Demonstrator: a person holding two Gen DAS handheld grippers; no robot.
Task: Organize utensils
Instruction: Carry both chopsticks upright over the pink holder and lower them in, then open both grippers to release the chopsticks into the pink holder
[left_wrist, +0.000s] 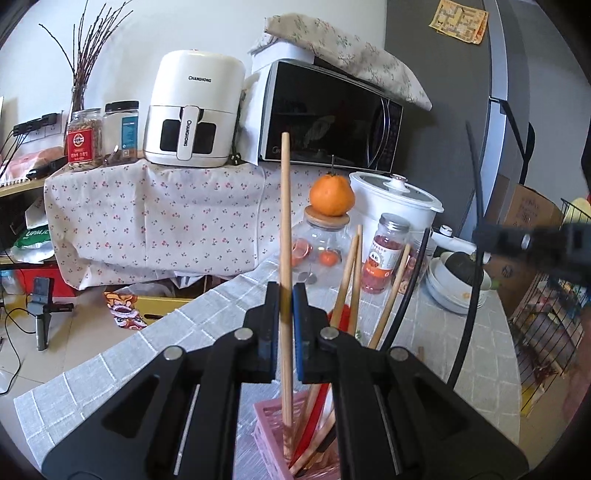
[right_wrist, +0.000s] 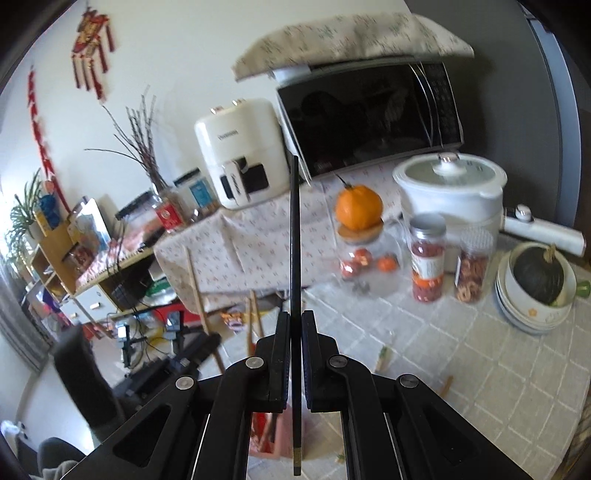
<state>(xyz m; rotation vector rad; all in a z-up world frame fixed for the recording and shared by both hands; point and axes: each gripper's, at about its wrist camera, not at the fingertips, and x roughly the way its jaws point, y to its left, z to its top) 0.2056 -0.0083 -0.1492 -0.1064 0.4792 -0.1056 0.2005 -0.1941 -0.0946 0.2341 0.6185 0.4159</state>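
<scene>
My left gripper (left_wrist: 285, 295) is shut on a wooden chopstick (left_wrist: 285, 206) that stands upright, its lower end inside the pink slotted holder (left_wrist: 269, 435). The holder holds several wooden chopsticks (left_wrist: 349, 273), a red one and a black one (left_wrist: 413, 291). My right gripper (right_wrist: 294, 325) is shut on a black chopstick (right_wrist: 294, 229), held upright above the table; the pink holder (right_wrist: 280, 439) shows below and left of it. The right gripper also shows at the right edge of the left wrist view (left_wrist: 532, 240), black chopstick (left_wrist: 476, 177) in it.
On the checked tablecloth (right_wrist: 461, 369) stand a glass jar topped by an orange (left_wrist: 331, 195), snack jars (left_wrist: 384, 254), a white pot (left_wrist: 395, 199) and stacked bowls with a dark squash (right_wrist: 537, 277). Air fryer (left_wrist: 192, 110) and microwave (left_wrist: 325, 114) sit behind. A wire basket (left_wrist: 546, 325) is at right.
</scene>
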